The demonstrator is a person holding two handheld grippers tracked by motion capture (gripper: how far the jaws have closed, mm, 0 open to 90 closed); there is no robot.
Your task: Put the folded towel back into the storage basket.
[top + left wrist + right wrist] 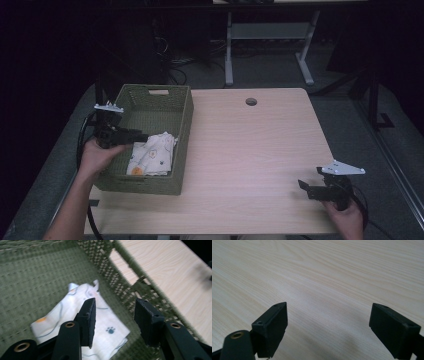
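High view, nearest us: our right gripper [306, 187] hangs low over the bare table [250, 150], jaws wide apart, holding nothing. Farther left, our left gripper [141, 136], jaws parted, hangs over the folded cloth [152, 154] inside the green basket [182, 120]; we judge a pickup pending, needing descent then closure

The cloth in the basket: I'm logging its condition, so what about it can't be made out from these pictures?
- High view: the left claw covers the cloth's near-left corner; its print is too small to read.
- Left gripper view: one claw finger overlaps the cloth's middle; the bottom edge cuts off its near end; motion blur softens the print.
- Anything under it on the basket floor is hidden.
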